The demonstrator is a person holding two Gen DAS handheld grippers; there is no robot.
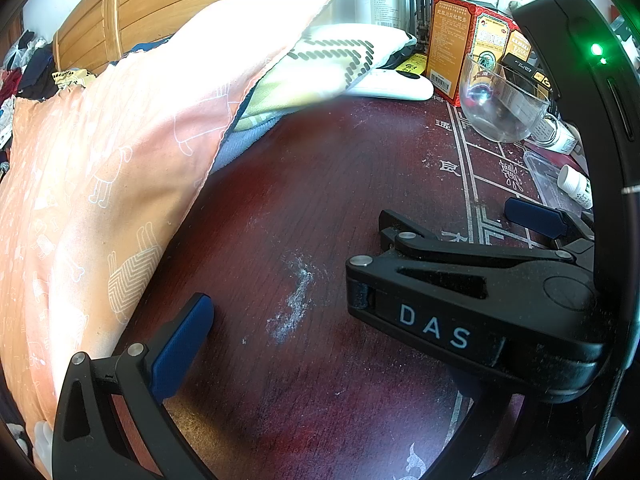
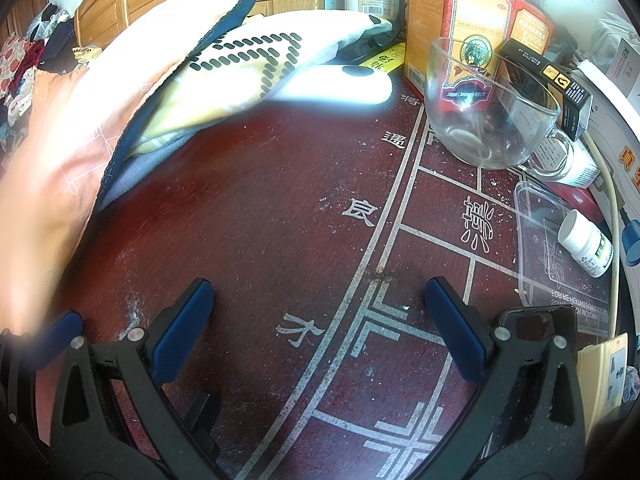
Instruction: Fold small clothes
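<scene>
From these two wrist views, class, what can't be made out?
- Left view: the left gripper's right finger, hidden behind the black right gripper.
- Both views: the peach printed cloth's top, washed out by glare.
- Right view: the clear glass cup's contents, blurred by reflections.

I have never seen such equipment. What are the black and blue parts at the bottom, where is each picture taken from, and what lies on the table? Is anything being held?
There is no robot here. A person holds a two-finger claw in each hand, and each claw carries a wide-angle camera looking forward along its fingers.

In the right claw's view, the right claw stands open with nothing between its blue pads. The left claw's view shows one blue pad of the left claw, also open and holding nothing; the black body marked DAS is the right claw seen from the side.

Both hover over a dark red table with white printed lines. Leaning in from the left is an orange pillow, with a yellow-patterned cloth behind it. On the right stand a glass cup, red medicine boxes and a small white bottle.
</scene>
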